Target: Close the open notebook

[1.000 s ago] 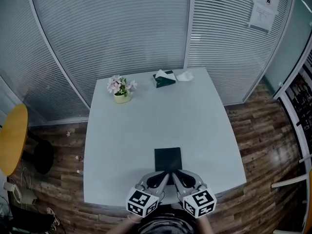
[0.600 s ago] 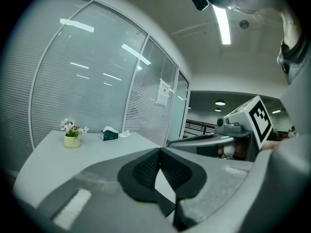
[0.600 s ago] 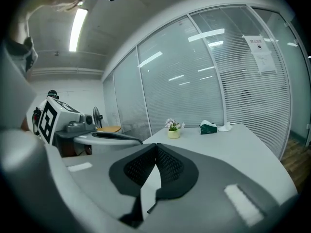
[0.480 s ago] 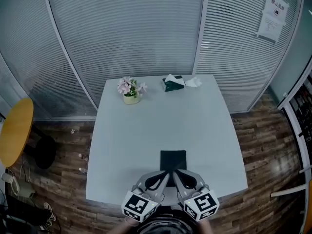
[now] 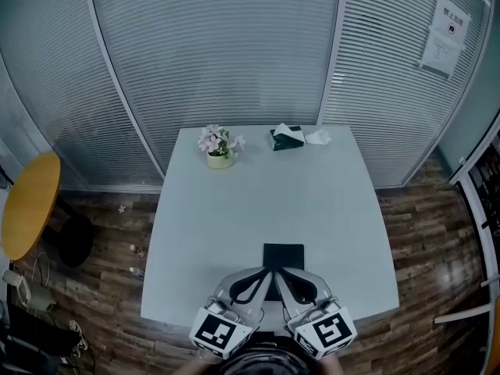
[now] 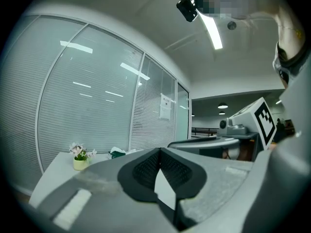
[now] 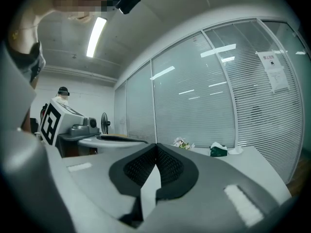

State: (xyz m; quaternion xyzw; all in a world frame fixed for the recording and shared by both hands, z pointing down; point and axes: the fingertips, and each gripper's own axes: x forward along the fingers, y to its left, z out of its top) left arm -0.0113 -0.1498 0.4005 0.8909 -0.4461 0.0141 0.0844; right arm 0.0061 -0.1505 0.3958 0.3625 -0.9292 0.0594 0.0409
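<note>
One pot holds pink flowers, one green box tissues, beyond the notebook.

**Notebook lies shut on the bench, just ahead of both claws**

The notebook shows a single dark, plain cover, nearly black, with no pages in sight. It is closed and lies flat on the pale bench. It looks close to square, its edges roughly in line with the bench's edges. It sits just beyond the tips of the left claw and the right claw, slightly to the right claw's side. In the head view the two tips overlap its near edge and hide that strip. Neither claw's own view shows the notebook.
</note>
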